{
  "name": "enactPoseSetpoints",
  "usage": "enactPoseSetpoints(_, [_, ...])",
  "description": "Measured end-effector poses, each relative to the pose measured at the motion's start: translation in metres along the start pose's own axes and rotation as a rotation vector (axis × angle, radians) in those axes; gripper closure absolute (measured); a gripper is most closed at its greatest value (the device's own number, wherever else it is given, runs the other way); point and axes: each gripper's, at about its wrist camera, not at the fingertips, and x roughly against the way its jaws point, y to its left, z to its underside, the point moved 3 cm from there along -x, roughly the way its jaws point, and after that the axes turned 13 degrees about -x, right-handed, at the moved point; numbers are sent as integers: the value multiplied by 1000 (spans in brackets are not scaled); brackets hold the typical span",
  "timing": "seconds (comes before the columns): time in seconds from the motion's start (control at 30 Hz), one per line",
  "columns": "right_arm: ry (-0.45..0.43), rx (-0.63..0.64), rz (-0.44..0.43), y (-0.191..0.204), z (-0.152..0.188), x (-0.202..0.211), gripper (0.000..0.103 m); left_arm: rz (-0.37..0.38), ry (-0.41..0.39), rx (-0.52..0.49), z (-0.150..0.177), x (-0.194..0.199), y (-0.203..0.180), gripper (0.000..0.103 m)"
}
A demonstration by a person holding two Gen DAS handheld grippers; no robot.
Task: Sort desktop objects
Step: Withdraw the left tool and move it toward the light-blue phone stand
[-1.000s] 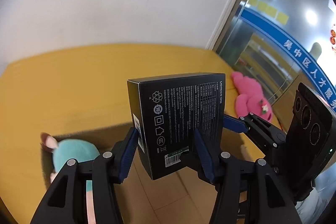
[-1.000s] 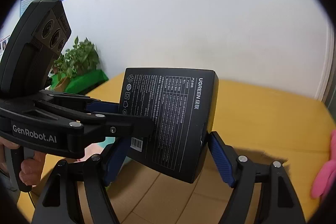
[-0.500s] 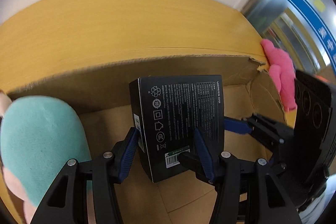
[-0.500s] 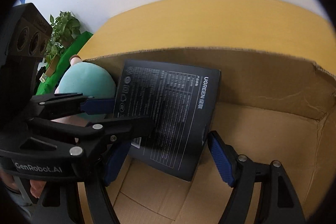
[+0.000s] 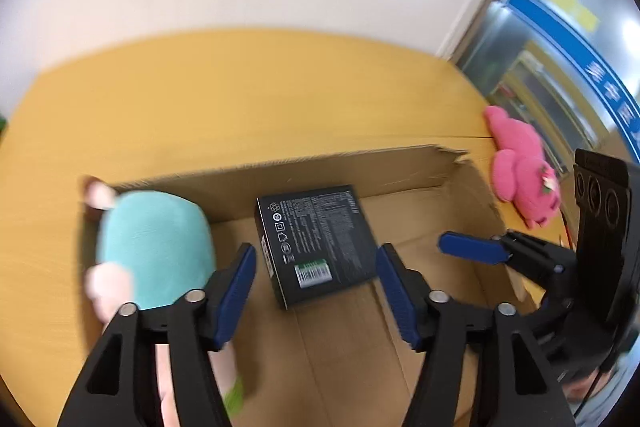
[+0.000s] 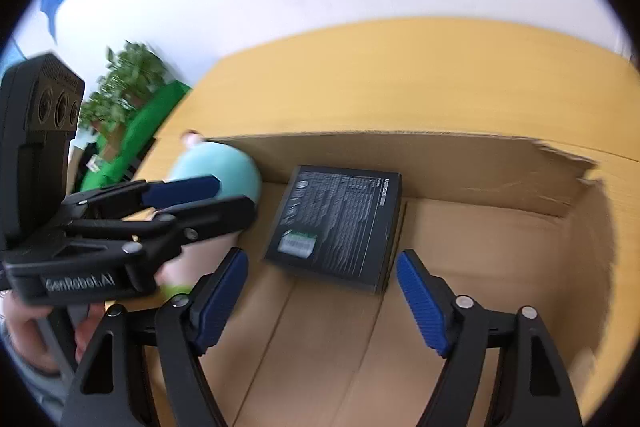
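Note:
A black product box (image 5: 320,239) (image 6: 340,223) with white print lies flat, label up, on the floor of an open cardboard carton (image 5: 320,171) (image 6: 440,163). My left gripper (image 5: 315,249) hovers above it with its jaws opening. The box shows between the blue pads (image 5: 236,291), but neither pad touches it. My right gripper (image 6: 322,254) stands open just above the same box, also clear of it. Each gripper appears in the other's view: the right gripper (image 5: 468,247) at the right, the left gripper (image 6: 184,187) at the left.
A teal and pink plush (image 5: 156,247) (image 6: 220,167) fills the carton's left end. A pink plush (image 5: 520,163) lies on the yellow table (image 5: 240,87) beyond the carton's torn right corner. A potted plant (image 6: 124,79) stands past the table's left edge. A hand (image 6: 24,327) grips the left gripper's handle.
Both grippers let go of the black box, which now lies flat on the carton floor. Both have drawn back and up from it, with their jaws wider.

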Motion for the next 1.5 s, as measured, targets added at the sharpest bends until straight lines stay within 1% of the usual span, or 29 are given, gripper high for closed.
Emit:
enactPoseSetpoints(0.03, [-17,3,0,0,7,13,24,-21,-30,-26,6,19,-4,26])
enactPoseSetpoints(0.07, [-43,9,10,-1,21,34,24,-41,-57,-48,14,37,-8,20])
enactPoseSetpoints(0.1, [-59,13,20,7,23,36,23,-61,-83,-66,22,53,-11,16])
enactPoseSetpoints(0.13, [-83,17,33,16,30,42,23,-83,-116,-80,35,73,-15,14])
enactPoseSetpoints(0.2, [-124,16,52,3,58,70,22,-110,-165,-94,61,104,-15,7])
enactPoseSetpoints(0.23, [-149,7,70,-10,76,90,22,-141,-187,-101,79,122,-15,6])
enactPoseSetpoints(0.27, [-167,1,88,-10,85,89,22,-181,-202,-108,94,135,-18,6])
enactPoseSetpoints(0.33, [-209,-3,142,-22,113,105,22,-244,-244,-129,117,151,-31,3])
enactPoseSetpoints(0.37, [-228,-4,173,-29,125,113,22,-267,-272,-139,129,158,-36,0])
enactPoseSetpoints(0.43, [-256,-22,214,-37,142,114,22,-300,-320,-145,148,172,-46,0])
enactPoseSetpoints(0.5, [-277,-30,228,-40,155,114,22,-307,-361,-145,162,179,-54,0])
enactPoseSetpoints(0.57, [-297,-19,229,-40,164,111,22,-308,-388,-137,176,178,-59,0])
enactPoseSetpoints(0.63, [-316,2,241,-43,178,118,22,-322,-374,-126,193,166,-59,0])
enactPoseSetpoints(0.73, [-313,26,276,-49,196,113,22,-333,-304,-77,221,142,-49,0])
enactPoseSetpoints(0.77, [-303,28,282,-52,202,109,22,-330,-285,-53,229,135,-44,0])
enactPoseSetpoints(0.8, [-316,44,285,-53,205,105,22,-324,-269,-32,236,129,-41,0])
enactPoseSetpoints(0.83, [-349,74,293,-51,211,108,22,-309,-248,-4,243,122,-35,0])
enactPoseSetpoints(0.9, [-355,93,307,-49,215,107,22,-286,-240,24,255,116,-30,2])
enactPoseSetpoints(0.93, [-358,96,310,-48,217,108,22,-301,-253,15,258,118,-32,3])
enactPoseSetpoints(1.07, [-370,100,309,-43,225,109,21,-328,-192,-2,263,114,-35,3])
enactPoseSetpoints(1.13, [-371,100,305,-40,228,110,21,-297,-139,20,269,107,-32,3])
enactPoseSetpoints(1.2, [-370,107,305,-37,231,111,21,-278,-123,54,275,105,-28,3])
enactPoseSetpoints(1.23, [-369,110,306,-36,233,111,21,-278,-138,63,277,109,-27,3])
enactPoseSetpoints(1.3, [-374,115,313,-34,236,115,21,-285,-202,67,275,123,-28,3])
enactPoseSetpoints(1.33, [-373,110,307,-33,237,117,21,-294,-245,63,271,132,-29,3])
enactPoseSetpoints(1.4, [-367,91,277,-33,238,121,21,-308,-304,47,262,145,-29,0])
enactPoseSetpoints(1.43, [-373,85,269,-33,239,122,21,-311,-317,35,256,147,-28,0])
enactPoseSetpoints(1.5, [-388,86,273,-34,239,124,21,-317,-313,4,246,142,-26,0])
